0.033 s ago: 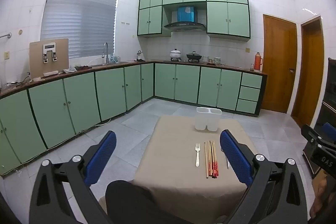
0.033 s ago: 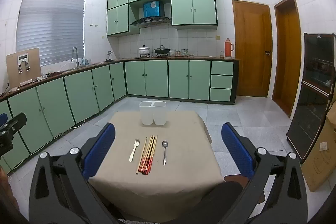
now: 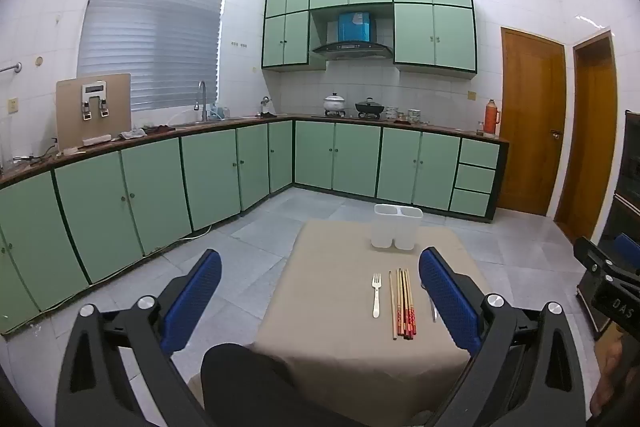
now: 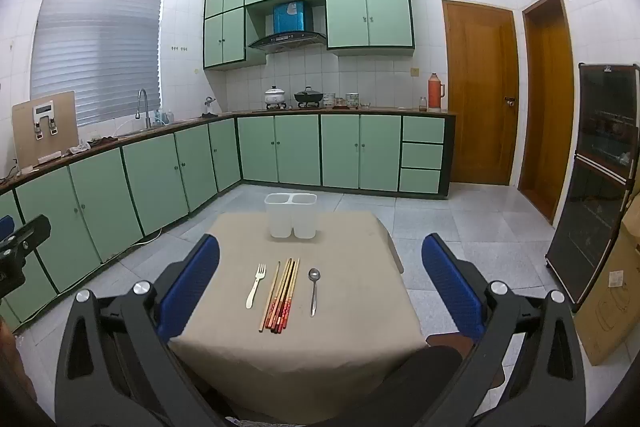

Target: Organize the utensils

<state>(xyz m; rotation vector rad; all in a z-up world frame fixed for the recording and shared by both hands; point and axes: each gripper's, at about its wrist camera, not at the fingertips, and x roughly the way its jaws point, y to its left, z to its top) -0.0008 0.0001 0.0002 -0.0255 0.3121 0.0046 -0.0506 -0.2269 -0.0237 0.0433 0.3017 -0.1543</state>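
Note:
A white fork (image 4: 255,285), a bundle of several wooden chopsticks with red ends (image 4: 282,294) and a metal spoon (image 4: 314,289) lie side by side on a beige-covered table (image 4: 352,315). A white two-compartment utensil holder (image 4: 291,215) stands empty at the table's far edge. My right gripper (image 4: 320,291) is open and empty, held above the near part of the table. My left gripper (image 3: 320,301) is open and empty, left of the utensils; the fork (image 3: 376,294), chopsticks (image 3: 403,303) and holder (image 3: 397,226) show there, and its right finger (image 3: 448,299) hides most of the spoon.
Green kitchen cabinets (image 4: 160,179) with a sink and pots run along the left and back walls. Two wooden doors (image 4: 480,91) stand at the right. A dark glass cabinet (image 4: 600,179) and a cardboard box (image 4: 612,291) stand right of the table.

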